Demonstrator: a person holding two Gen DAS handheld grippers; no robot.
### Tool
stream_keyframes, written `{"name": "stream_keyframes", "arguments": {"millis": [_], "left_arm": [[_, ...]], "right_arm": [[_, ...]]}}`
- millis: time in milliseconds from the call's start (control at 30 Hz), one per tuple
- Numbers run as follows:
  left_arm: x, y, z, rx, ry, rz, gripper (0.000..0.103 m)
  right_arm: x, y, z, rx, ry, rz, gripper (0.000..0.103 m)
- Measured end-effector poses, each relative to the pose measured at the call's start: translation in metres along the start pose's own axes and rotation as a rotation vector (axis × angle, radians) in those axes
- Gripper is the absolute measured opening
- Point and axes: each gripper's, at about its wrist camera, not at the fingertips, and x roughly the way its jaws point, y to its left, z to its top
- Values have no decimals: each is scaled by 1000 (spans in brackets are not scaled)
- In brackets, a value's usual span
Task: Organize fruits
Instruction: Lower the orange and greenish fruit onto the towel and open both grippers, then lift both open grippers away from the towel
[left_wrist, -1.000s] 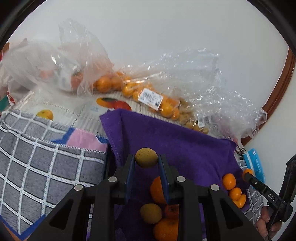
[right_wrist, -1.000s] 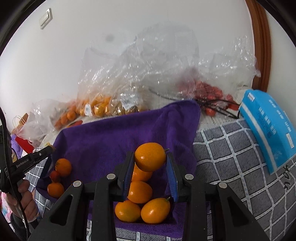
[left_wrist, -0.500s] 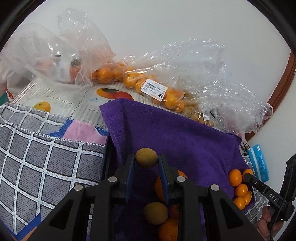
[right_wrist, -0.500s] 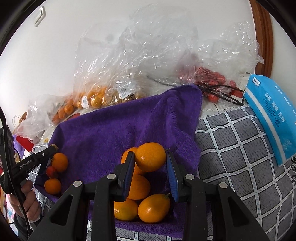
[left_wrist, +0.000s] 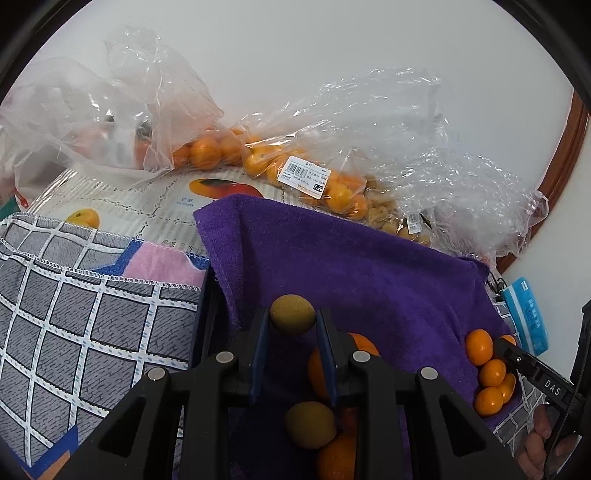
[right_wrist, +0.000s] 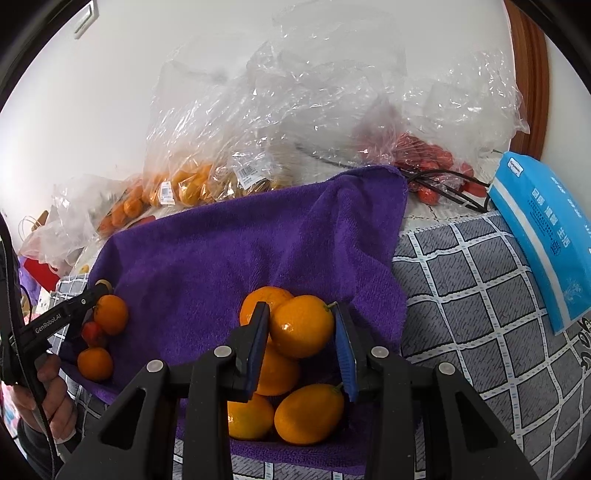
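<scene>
Purple towel (right_wrist: 258, 251) over checked cloth (right_wrist: 480, 295) by white wall (left_wrist: 295, 55); left gripper (left_wrist: 291, 323) clamped on brown fruit (left_wrist: 291, 314), right gripper (right_wrist: 301, 328) on kumquat (right_wrist: 301, 326).

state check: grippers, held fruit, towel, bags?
left gripper: shut on brown fruit
right gripper: shut on orange
purple towel: spread out, fruit piles on it
orange pile: loose on the towel, under the right gripper
plastic bags: crumpled, fruit still inside

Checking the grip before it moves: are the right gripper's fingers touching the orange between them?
Touching. In the right wrist view both blue pads of the right gripper press against the sides of the orange, with no gap showing.
</scene>
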Motion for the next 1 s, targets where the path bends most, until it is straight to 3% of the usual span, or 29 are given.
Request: {"name": "stream_keyframes", "arguments": {"millis": [533, 667, 833, 1000], "left_arm": [[-1, 0, -1, 3, -24, -4, 25], [-3, 1, -1, -3, -39, -4, 26], [-8, 1, 0, -10, -62, -4, 36], [-16, -1, 0, -5, -94, -5, 45]], "right_arm": [[-1, 3, -2, -26, -25, -26, 37], [-2, 7, -3, -47, -34, -41, 42], [-4, 11, -3, -68, -44, -53, 44], [-19, 16, 1, -81, -109, -48, 56]]}}
